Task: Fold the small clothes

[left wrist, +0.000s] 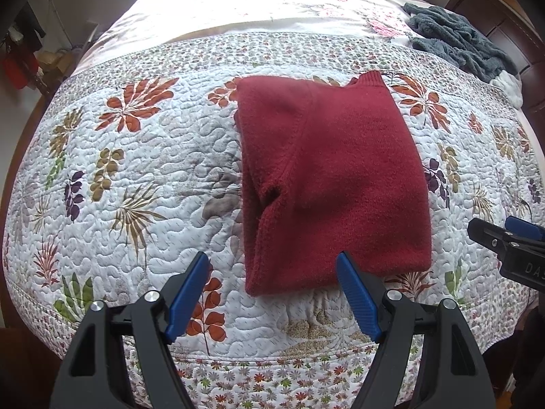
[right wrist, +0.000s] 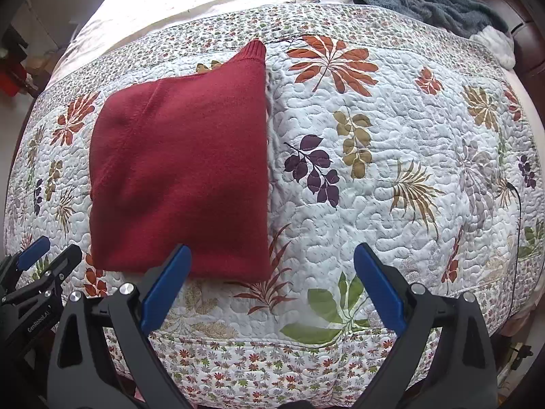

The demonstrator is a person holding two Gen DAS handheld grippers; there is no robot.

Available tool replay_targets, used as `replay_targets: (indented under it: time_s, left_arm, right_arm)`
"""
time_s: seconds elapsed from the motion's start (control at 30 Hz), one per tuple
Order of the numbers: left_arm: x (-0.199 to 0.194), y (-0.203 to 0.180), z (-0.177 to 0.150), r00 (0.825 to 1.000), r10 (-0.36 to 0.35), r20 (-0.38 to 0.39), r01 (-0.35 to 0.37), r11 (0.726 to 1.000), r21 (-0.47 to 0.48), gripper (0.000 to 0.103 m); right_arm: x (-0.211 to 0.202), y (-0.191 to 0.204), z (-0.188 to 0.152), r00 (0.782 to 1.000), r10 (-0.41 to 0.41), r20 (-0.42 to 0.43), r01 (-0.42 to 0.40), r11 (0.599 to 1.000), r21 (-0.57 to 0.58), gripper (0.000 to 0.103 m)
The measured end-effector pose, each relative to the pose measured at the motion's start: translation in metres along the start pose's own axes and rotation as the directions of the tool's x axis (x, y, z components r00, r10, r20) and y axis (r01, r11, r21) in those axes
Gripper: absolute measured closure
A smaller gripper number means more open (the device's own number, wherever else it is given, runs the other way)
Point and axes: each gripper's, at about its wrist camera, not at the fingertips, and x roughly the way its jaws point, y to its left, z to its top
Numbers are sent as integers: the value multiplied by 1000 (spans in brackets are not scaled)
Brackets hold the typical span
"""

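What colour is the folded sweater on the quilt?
Dark red sweater, plain knit with no pattern; it shows best in the right wrist view.

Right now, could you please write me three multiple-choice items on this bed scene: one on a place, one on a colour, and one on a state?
1. Where does the grey-blue fleece lie?
A. at the far right of the bed, by the headboard
B. on top of the sweater
C. between the left gripper's fingers

2. What colour is the folded sweater?
A. mustard yellow
B. dark red
C. white

3. How do the two grippers stand?
A. both shut on the sweater
B. left shut, right open
C. both open and holding nothing

Answers:
1. A: it is piled at the far right edge of the quilt, next to dark wood.
2. B: the knit is dark red in both views.
3. C: the left gripper and the right gripper each show blue fingers spread apart, with nothing between them.
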Motion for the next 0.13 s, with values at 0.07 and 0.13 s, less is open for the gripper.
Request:
replay_targets:
  time_s: [0.07, 0.13]
  left_arm:
    - [1, 1, 1, 1000, 1, 1, -1, 1000, 0, 26]
    - [1, 1, 1, 1000, 0, -1, 0, 1000, -1, 26]
  right_arm:
    - [1, 0, 0, 1000, -6, 0, 6, 1000, -2, 8]
    - [1, 0, 0, 1000, -8, 1, 8, 1000, -3, 8]
